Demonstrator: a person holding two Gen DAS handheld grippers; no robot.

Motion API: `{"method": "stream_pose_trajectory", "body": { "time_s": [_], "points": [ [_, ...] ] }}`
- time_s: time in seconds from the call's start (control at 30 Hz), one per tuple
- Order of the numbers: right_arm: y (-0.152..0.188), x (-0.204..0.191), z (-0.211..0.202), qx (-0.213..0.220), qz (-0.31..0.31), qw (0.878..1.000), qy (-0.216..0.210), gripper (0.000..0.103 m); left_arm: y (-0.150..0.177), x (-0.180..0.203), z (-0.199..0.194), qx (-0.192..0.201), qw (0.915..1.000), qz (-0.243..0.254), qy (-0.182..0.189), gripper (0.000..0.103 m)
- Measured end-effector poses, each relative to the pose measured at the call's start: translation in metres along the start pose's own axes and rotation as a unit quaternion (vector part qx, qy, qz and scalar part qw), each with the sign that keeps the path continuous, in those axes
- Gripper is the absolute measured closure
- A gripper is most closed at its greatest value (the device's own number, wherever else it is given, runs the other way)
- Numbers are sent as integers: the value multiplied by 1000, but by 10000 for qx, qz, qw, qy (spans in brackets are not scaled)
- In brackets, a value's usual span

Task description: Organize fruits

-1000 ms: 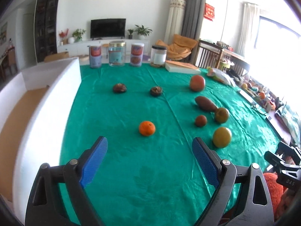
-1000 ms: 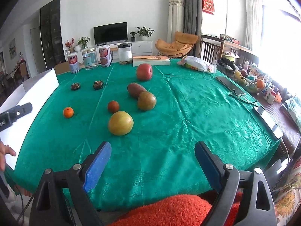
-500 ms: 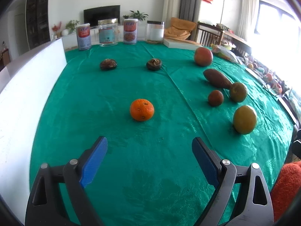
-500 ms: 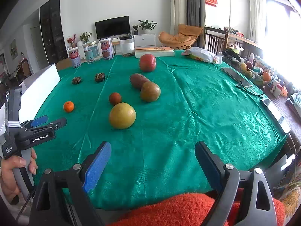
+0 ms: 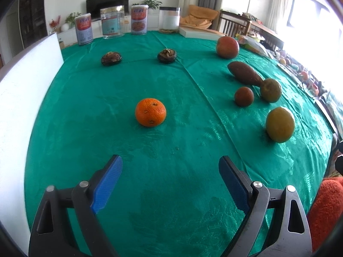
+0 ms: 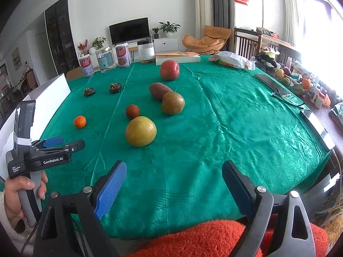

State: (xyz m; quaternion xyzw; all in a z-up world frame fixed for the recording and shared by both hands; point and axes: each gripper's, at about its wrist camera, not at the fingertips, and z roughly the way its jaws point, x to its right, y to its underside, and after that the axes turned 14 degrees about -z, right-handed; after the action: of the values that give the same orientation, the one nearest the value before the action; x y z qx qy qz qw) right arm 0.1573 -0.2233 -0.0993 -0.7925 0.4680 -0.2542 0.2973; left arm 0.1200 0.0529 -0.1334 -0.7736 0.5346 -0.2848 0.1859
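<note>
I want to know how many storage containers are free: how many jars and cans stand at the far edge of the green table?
4, in a row: red can farthest left, clear jar, second red can, white-filled jar rightmost. More may be hidden.

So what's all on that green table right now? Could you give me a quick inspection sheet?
Surface: green tablecloth, wrinkled.
Job's things: small orange, yellow citrus, red apple, sweet potato, brownish round fruit, small dark-red fruit, two dark shrivelled pieces; all apart from both grippers.
Clutter: tins and jars, book, snack bag, white box.
Grippers: left hand-held gripper open, empty; right hand-held gripper open, empty.
Cables: nothing seen.
Surroundings: living room, television.
</note>
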Motion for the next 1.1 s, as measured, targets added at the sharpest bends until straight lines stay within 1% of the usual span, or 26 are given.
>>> {"method": "stream_pose_trajectory", "body": {
  "time_s": [0.43, 1.1],
  "points": [
    [0, 0, 0, -9, 0, 10000, 3, 13, 6, 12, 3, -46, 9989, 426, -213, 11],
    [1, 0, 1, -43, 38, 10000, -21, 13, 6, 12, 3, -21, 9987, 462, -229, 10]
  ]
}}
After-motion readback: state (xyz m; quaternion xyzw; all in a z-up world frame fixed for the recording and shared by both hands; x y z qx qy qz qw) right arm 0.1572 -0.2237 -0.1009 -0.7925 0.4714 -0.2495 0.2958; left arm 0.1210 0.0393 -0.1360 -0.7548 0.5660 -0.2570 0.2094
